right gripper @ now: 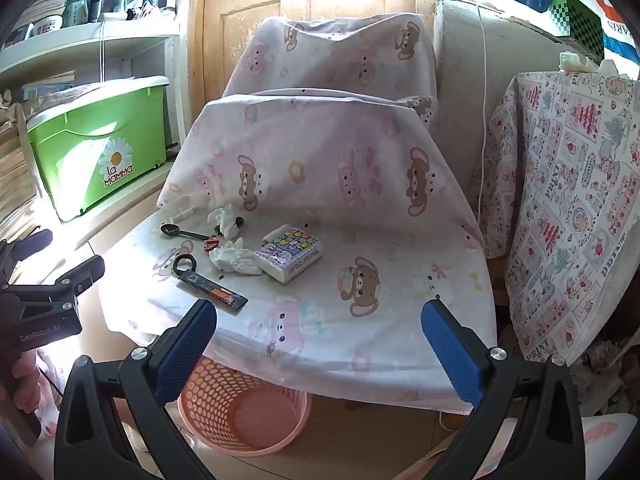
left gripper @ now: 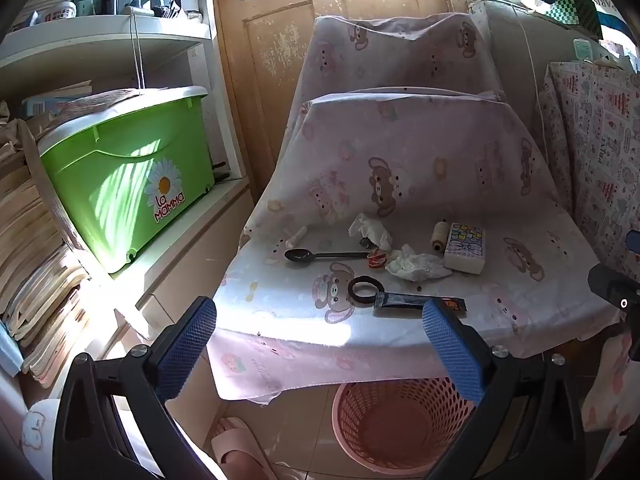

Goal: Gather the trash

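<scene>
Pink plastic, the perforated basket (right gripper: 244,412) stands empty on the floor under the front edge of the cloth-covered seat (right gripper: 400,320). Above it lie crumpled tissues (right gripper: 236,260), a dark sachet (right gripper: 212,290) and a red wrapper (left gripper: 376,259). Both the left gripper (left gripper: 320,344) and right gripper (right gripper: 320,344) hover spread, holding nothing. Better to pinch one tissue at its bulk, sparing the spoon (left gripper: 320,256). A green bin (left gripper: 128,176) sits on shelving left.

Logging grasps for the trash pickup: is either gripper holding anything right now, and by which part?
Nothing is held. The left gripper and right gripper are both open, with nothing between their fingers.
</scene>
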Motion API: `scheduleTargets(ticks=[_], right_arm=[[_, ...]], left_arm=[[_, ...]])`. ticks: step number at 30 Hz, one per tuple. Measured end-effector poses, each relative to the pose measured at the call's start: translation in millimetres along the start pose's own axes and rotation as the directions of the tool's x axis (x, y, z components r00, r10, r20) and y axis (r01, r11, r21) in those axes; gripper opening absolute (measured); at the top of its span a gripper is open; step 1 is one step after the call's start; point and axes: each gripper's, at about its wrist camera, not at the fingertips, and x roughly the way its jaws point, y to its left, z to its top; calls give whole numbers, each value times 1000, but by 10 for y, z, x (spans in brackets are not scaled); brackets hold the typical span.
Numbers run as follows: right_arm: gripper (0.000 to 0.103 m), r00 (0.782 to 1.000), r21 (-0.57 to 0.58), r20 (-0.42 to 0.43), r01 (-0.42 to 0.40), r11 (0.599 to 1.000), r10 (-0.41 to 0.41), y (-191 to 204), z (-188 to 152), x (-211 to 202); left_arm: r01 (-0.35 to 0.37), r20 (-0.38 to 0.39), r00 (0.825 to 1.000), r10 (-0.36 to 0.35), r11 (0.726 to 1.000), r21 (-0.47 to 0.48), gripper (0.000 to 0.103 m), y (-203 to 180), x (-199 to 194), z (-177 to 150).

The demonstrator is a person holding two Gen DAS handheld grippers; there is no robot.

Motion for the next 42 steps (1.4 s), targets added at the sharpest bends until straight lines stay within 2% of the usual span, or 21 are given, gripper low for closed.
scheduleTargets(ticks=[13, 18, 26, 33, 42], right_arm=[[103, 1000, -7, 4, 3, 1000, -3, 2, -11, 2], [103, 1000, -15, 2, 4, 1000, -4, 19, -12, -8], [103, 1000, -14, 0, 1, 1000, -1, 22, -14, 23], [103, 1000, -9, 0, 0, 1000, 0, 18, -14, 28], [103, 1000, -7, 1, 1, 1000, -1, 13, -15, 31]], left_arm=[[7, -5, 1000, -7, 1000, -20, 102, 12, -4, -16], [-11, 5, 1000, 11, 1000, -14, 102, -21, -11, -17], [0, -18, 1000, -1, 999, -54, 102, 95, 45, 12], [-39, 23, 999, 40, 998, -41, 102, 99, -16, 25], [-17, -15, 1000, 16, 998, -56, 102, 124, 42, 25]])
